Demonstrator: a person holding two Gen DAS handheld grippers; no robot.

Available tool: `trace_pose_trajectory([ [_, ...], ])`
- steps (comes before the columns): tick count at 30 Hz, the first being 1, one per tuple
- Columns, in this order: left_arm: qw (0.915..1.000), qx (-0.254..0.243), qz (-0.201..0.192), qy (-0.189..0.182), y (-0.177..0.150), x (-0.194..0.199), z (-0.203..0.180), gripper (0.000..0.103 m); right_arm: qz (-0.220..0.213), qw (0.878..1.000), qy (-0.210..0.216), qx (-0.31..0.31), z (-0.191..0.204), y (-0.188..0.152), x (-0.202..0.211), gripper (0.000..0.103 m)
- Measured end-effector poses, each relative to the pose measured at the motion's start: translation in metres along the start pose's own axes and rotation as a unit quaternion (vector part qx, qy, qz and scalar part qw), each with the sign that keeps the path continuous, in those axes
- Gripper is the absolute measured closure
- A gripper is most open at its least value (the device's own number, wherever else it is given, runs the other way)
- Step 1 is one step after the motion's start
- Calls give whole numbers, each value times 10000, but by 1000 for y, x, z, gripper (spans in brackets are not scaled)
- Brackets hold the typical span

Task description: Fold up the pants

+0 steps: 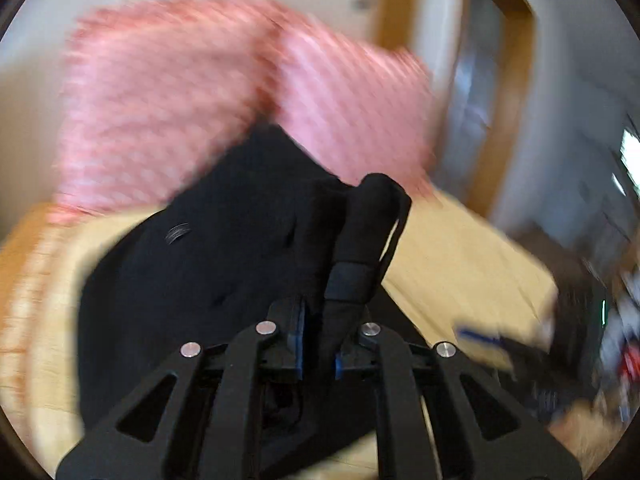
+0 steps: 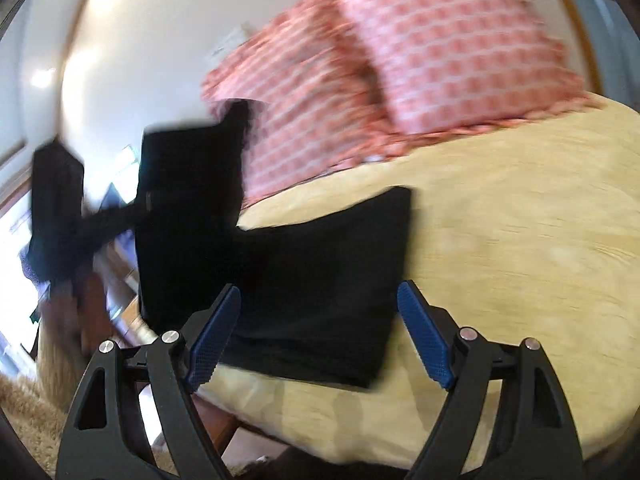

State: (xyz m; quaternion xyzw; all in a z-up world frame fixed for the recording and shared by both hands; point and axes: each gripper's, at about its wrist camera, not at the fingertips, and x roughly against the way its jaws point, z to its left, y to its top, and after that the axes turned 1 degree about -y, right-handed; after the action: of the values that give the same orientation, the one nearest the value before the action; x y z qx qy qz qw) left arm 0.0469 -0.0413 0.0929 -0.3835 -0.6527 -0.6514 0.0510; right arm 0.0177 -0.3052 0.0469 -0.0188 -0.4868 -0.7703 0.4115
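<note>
Black pants [image 1: 224,248] lie on a yellow bedspread [image 1: 460,248]. In the left wrist view my left gripper [image 1: 320,344] is shut on a bunched fold of the pants, which rises in a dark roll [image 1: 368,220] past the fingertips. In the right wrist view the pants [image 2: 320,280] lie partly folded on the bed [image 2: 520,220], with one part lifted up at the left [image 2: 188,184]. My right gripper [image 2: 320,336] is open and empty, its blue pads [image 2: 424,336] either side of the near edge of the cloth. The left gripper body [image 2: 56,200] shows blurred at far left.
Two pink patterned pillows [image 2: 440,40] lean against the pale wall [image 2: 140,40] at the head of the bed. A wooden door frame [image 1: 508,100] stands right of the bed. A shaggy beige rug [image 2: 24,412] lies on the floor beside the bed's edge.
</note>
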Motion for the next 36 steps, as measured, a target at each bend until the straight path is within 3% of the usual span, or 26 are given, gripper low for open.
trace_pose_trajectory([
  [3,9955,75,828,-448,-36,-46,-15,93,-56,9993,-281,-246,-20,-2,8,20],
  [5,9965,60,733,-394,-40,-45,-17,93,-55,9986,-382,-357,-29,-2,11,20],
  [9,9985,345,152,-387,-12,-14,-5,94,-75,9983,-438,-383,-38,3,10,20],
  [12,9996,-105,-167,-180,-2,0,-29,94,-188,9982,-423,-390,-39,5,10,20],
  [17,9949,-734,686,-103,-44,-42,-56,91,-424,9964,-444,-589,-45,9,19,20],
  [19,9944,-892,563,-1,-52,-40,-59,90,-481,9963,-390,-590,-44,16,21,20],
  [22,9948,-848,494,-271,-51,-26,-52,73,-533,9975,-193,-412,-33,28,20,17],
  [24,9924,-753,486,-844,-53,-9,-47,35,-528,9982,49,-275,-22,36,16,15],
  [25,9896,-688,401,-1197,-54,6,-43,31,-522,9982,179,-241,-19,39,13,15],
  [27,9903,-466,135,-1300,-51,28,-28,22,-425,9977,492,-172,-8,44,4,15],
  [28,9928,-325,0,-1156,-50,35,-21,19,-345,9975,604,-115,-2,46,-2,15],
  [31,9991,379,-187,6,-44,38,23,14,105,9973,712,158,18,44,-29,15],
  [33,9950,826,-8,553,-47,30,50,14,499,9960,689,258,27,39,-50,15],
  [36,9865,1340,302,897,-58,15,78,12,941,9943,471,168,22,28,-68,15],
])
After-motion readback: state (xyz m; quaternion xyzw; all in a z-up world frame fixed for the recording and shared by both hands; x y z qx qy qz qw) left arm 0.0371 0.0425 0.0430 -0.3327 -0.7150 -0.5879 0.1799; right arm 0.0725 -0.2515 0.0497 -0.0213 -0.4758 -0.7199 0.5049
